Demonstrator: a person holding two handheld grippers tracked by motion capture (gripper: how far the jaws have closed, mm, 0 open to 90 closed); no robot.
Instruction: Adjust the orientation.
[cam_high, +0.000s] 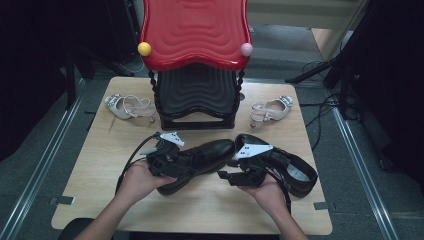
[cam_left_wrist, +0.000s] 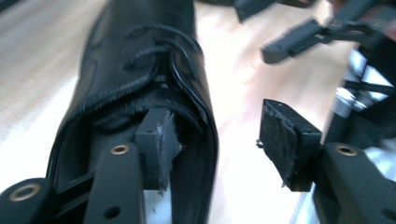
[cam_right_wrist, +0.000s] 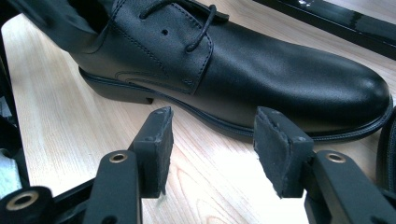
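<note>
left gripper (cam_left_wrist: 219, 144) stood wide, one jaw inside the left shoe (cam_left_wrist: 140, 88), not pinching its wall. right gripper (cam_right_wrist: 210, 149) gaped wide and empty, that shoe at its 12 o'clock.

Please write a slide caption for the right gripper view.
Open right gripper facing a black lace-up shoe on the wooden table.

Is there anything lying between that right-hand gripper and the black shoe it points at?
Nothing visible. The right gripper has its jaws open, and bare wooden table lies between them and the side of the black shoe.
</note>
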